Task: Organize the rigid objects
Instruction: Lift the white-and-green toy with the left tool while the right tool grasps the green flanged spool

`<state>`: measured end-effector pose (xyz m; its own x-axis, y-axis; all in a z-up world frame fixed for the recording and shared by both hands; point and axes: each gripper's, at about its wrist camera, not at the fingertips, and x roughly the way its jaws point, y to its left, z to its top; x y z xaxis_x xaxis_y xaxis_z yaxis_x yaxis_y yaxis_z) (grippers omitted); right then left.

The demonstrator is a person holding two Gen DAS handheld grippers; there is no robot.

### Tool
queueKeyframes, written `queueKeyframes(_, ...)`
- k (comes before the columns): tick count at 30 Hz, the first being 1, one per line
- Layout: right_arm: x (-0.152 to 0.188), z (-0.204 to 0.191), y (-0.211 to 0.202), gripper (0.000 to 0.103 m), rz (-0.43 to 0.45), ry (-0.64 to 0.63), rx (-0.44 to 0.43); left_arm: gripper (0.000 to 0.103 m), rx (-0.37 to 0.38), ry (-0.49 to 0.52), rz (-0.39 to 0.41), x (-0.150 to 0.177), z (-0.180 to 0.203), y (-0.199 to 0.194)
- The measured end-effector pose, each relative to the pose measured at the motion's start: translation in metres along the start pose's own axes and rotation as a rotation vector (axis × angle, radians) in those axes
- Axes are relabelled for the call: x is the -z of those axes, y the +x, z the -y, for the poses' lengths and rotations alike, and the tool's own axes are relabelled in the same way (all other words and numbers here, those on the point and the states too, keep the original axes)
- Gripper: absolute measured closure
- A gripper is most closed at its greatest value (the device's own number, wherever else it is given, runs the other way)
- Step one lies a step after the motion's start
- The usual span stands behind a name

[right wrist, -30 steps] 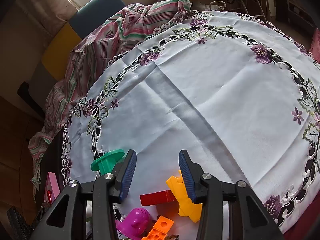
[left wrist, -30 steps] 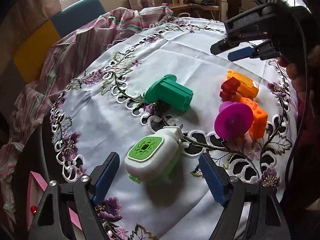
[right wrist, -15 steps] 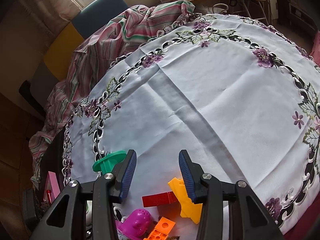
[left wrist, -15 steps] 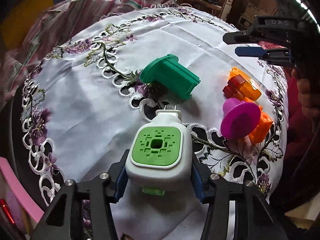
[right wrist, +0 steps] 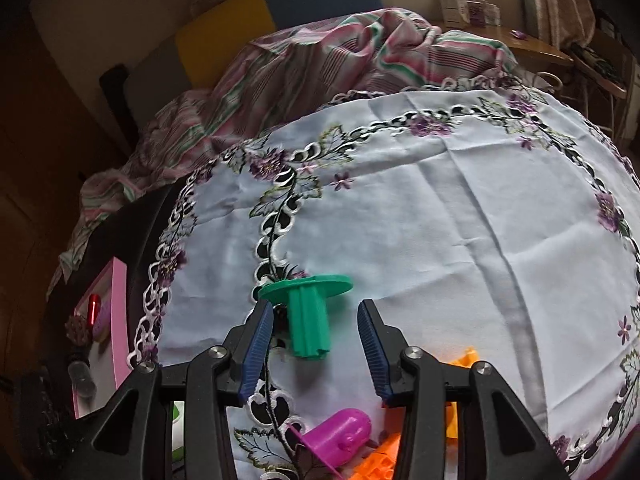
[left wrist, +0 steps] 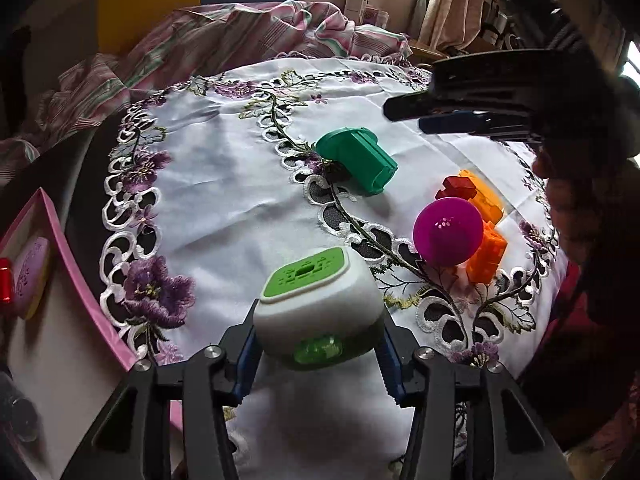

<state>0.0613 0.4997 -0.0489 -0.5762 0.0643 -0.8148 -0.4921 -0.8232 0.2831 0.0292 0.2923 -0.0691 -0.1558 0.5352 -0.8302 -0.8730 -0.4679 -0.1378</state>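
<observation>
Left wrist view is showing my left gripper (left wrist: 318, 346) clamping the white and green plug adapter (left wrist: 316, 306) at lower centre, its blue pads pressing both white sides and the body looking raised off the embroidered tablecloth (left wrist: 224, 184). I am judging the step as carrying it toward the pink box (left wrist: 60, 240) at the left edge, so I am wanting a firm squeeze and a level carry, since the rounded shell could slip or twist between the pads.

My right gripper (right wrist: 316, 338) is hanging with its fingers apart around the green flanged peg (right wrist: 306, 312), which is lying on the cloth at lower centre of the right wrist view; whether a pad is touching it I cannot tell.

Only the left view is showing the magenta mushroom piece (left wrist: 447, 231), the red block (left wrist: 456, 189) and the orange blocks (left wrist: 486, 254) clustered at right. Only the right view is showing the peg sitting between the open fingers.
</observation>
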Motion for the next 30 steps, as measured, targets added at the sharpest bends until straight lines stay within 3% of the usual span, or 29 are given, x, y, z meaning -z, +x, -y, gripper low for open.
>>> queueKeyframes(9,-0.005,-0.009,0.056,0.059,-0.142,-0.083,0.095,0.054,0.003,-0.052,0.066,0.013,-0.005,-0.028)
queueKeyframes(10,-0.004,-0.010,0.061,0.073,-0.151,-0.105,0.113,0.054,0.008,-0.064,0.074,0.014,-0.007,-0.031)
queueKeyframes(15,0.003,-0.019,0.074,0.073,-0.162,-0.193,0.163,0.054,0.014,-0.107,0.116,0.018,-0.013,-0.050)
queueKeyframes(20,0.001,-0.011,0.074,0.073,-0.174,-0.157,0.128,0.054,-0.003,-0.140,0.140,0.027,-0.021,-0.063)
queueKeyframes(24,0.004,-0.016,0.075,0.073,-0.167,-0.201,0.147,0.054,-0.017,-0.188,0.164,0.034,-0.033,-0.078)
queueKeyframes(30,0.004,-0.019,0.077,0.073,-0.160,-0.227,0.162,0.054,-0.080,-0.294,0.213,0.046,-0.066,-0.105)
